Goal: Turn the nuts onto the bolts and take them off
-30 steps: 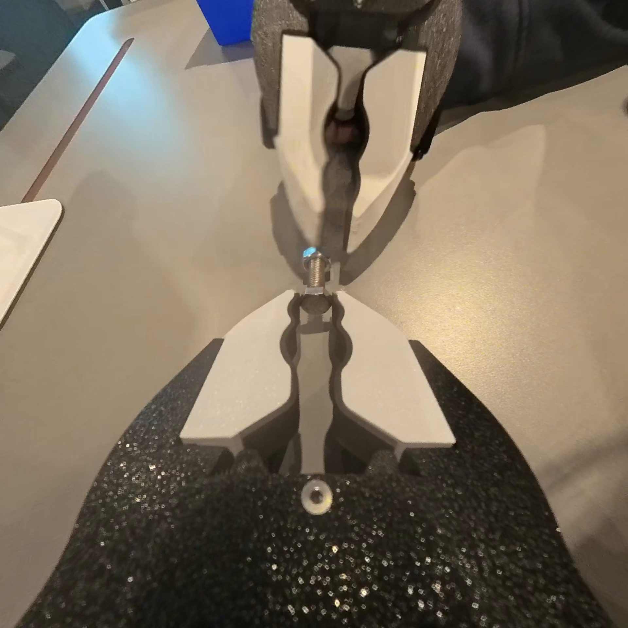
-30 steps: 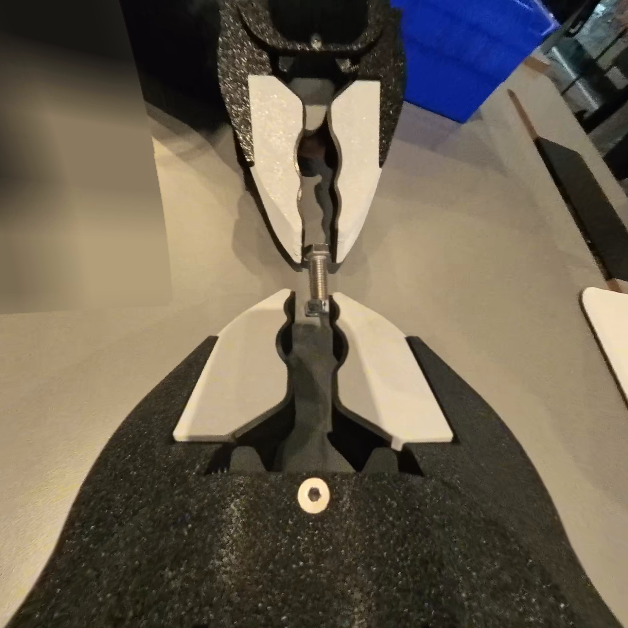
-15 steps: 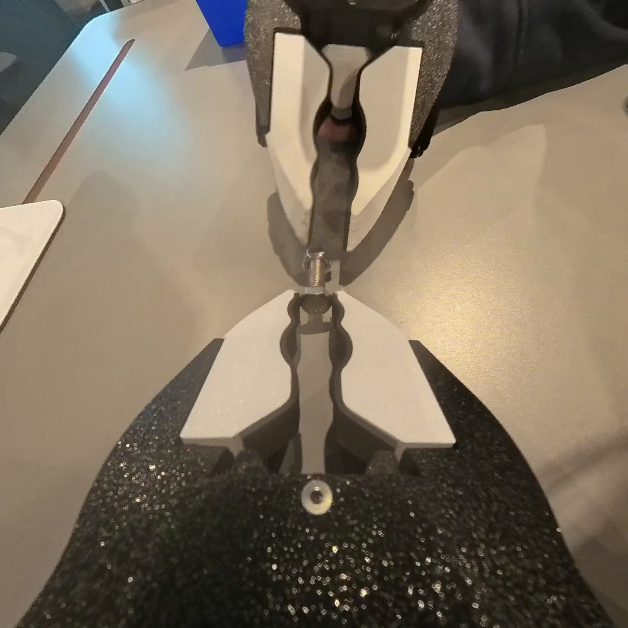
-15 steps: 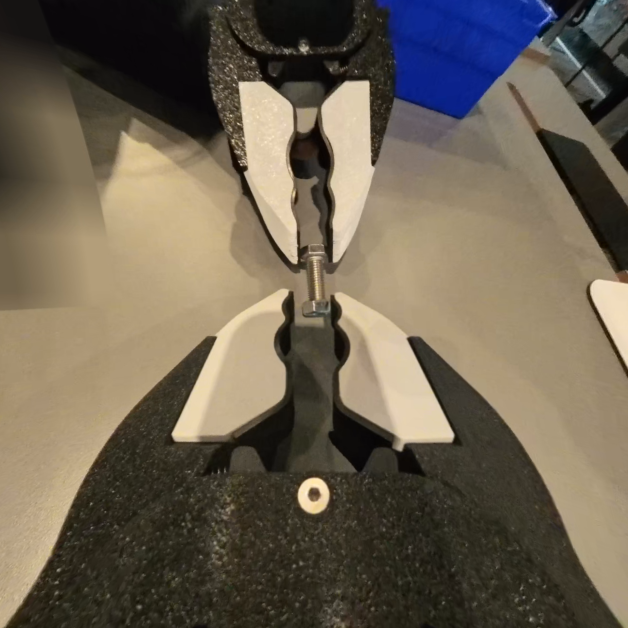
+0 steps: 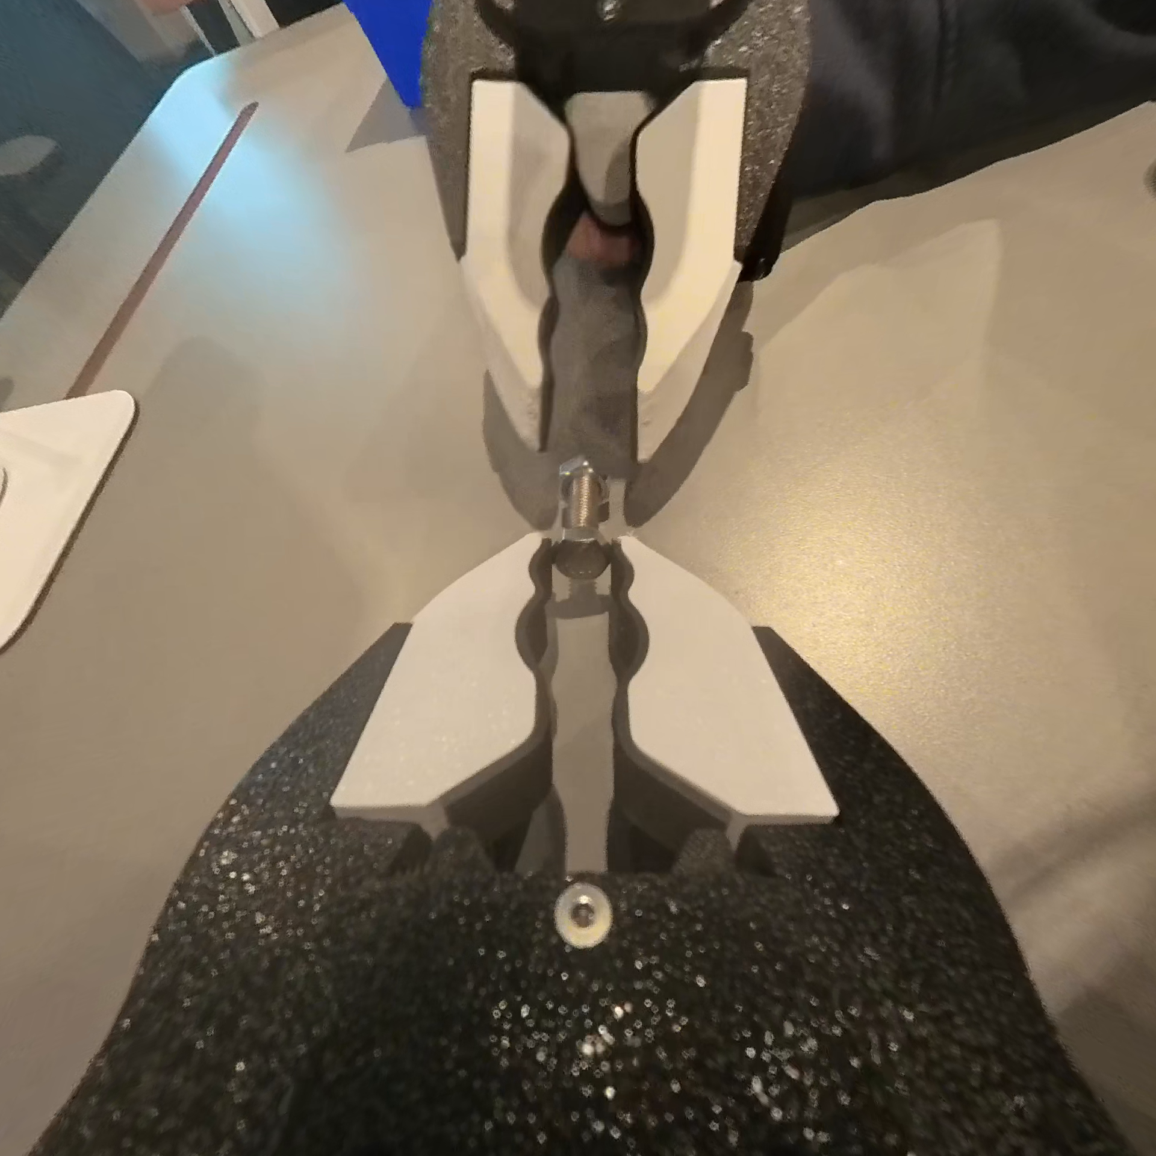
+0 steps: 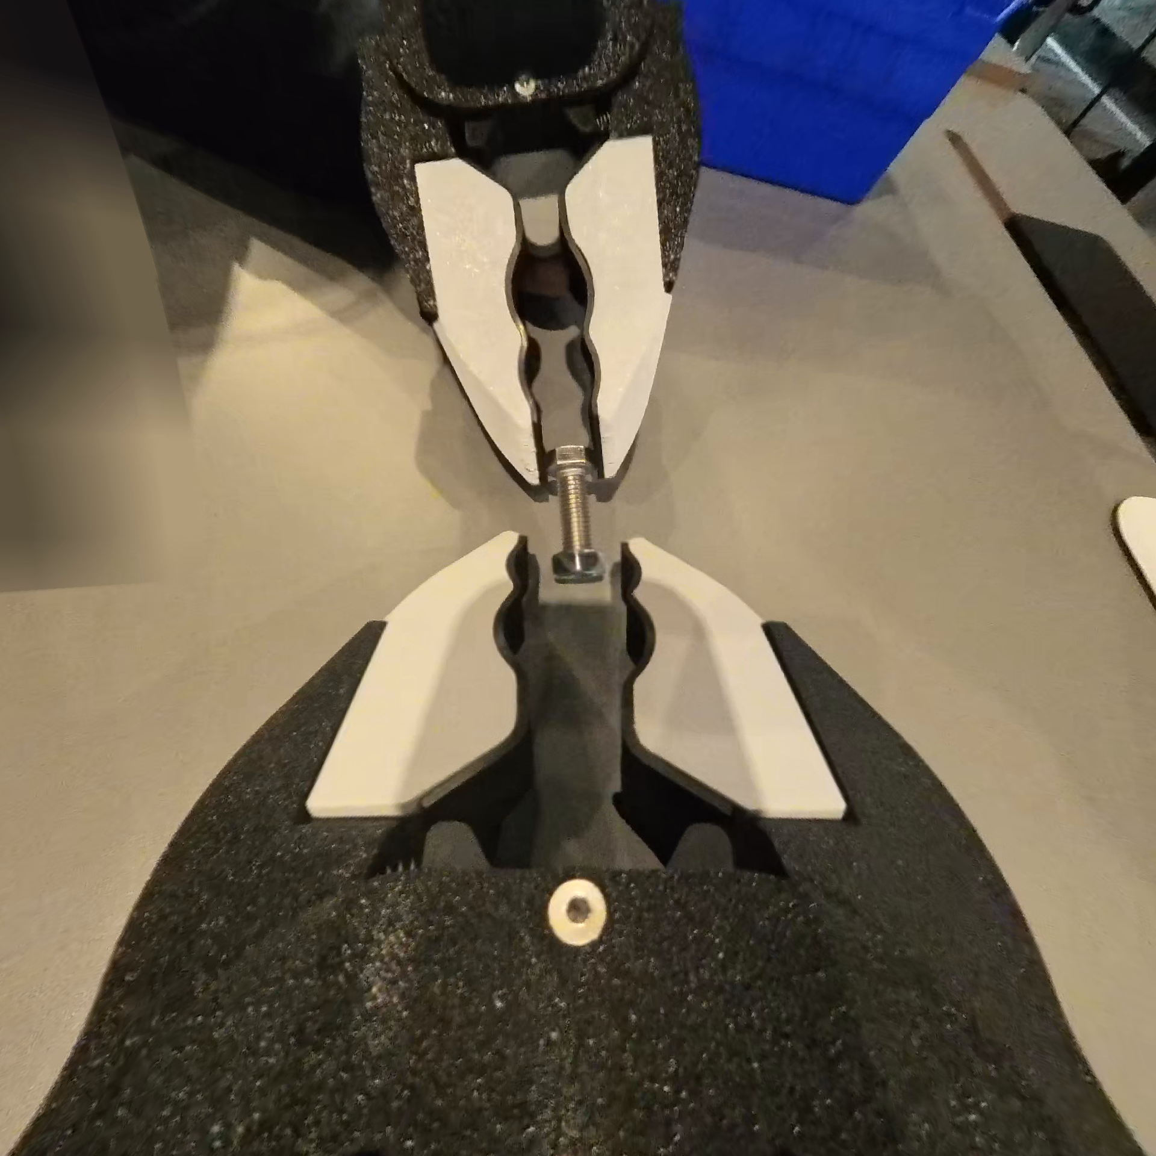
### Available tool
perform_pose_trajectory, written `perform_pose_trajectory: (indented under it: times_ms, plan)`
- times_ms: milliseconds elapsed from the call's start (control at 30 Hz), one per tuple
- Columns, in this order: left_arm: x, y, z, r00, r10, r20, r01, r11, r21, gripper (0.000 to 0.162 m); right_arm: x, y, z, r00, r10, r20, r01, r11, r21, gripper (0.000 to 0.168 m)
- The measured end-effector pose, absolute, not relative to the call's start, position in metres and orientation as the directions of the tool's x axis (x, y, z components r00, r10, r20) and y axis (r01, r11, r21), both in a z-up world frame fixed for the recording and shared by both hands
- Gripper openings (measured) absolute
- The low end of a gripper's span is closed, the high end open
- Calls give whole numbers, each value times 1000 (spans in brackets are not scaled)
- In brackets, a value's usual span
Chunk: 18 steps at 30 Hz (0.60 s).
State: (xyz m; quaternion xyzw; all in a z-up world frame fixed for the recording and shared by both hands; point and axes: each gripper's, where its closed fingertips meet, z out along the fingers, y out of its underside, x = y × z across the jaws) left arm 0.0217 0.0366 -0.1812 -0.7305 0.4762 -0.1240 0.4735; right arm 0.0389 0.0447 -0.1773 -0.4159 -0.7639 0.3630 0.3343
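Change noted: my right gripper [image 6: 575,553], whose jaws pinched the nut [image 6: 576,568] a second ago, now has them spread, with a gap on each side of the nut. The right gripper has also tilted, so its fingers [image 5: 507,238] look steeper from my left wrist view.

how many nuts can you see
1. The nut sits on the free end of the bolt, between the open right tongs; left tongs grip the head. Others may be hidden.
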Motion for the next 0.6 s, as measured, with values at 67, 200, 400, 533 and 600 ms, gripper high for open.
perform_pose_trajectory:
  times_ms: [67,200,400,533,600]
  plan:
    - [22,36,-181,512,-813,-276,-580,-91,-810,17,39,44,-180,-440,875,201,405,393,-825,31]
    - [22,36,-181,511,-814,-275,-580,-91,-810,17,50,29,-184,-548,827,125,413,398,-820,4]
    - [22,36,-181,508,-815,-279,-581,-85,-809,17,42,43,-174,-451,887,101,413,308,-857,45]
    - [22,36,-181,508,-815,-280,-581,-84,-809,17,42,41,-181,-472,875,107,441,339,-831,47]
    - [22,36,-181,507,-815,-281,-582,-83,-809,17,43,39,-185,-483,868,117,450,361,-817,47]
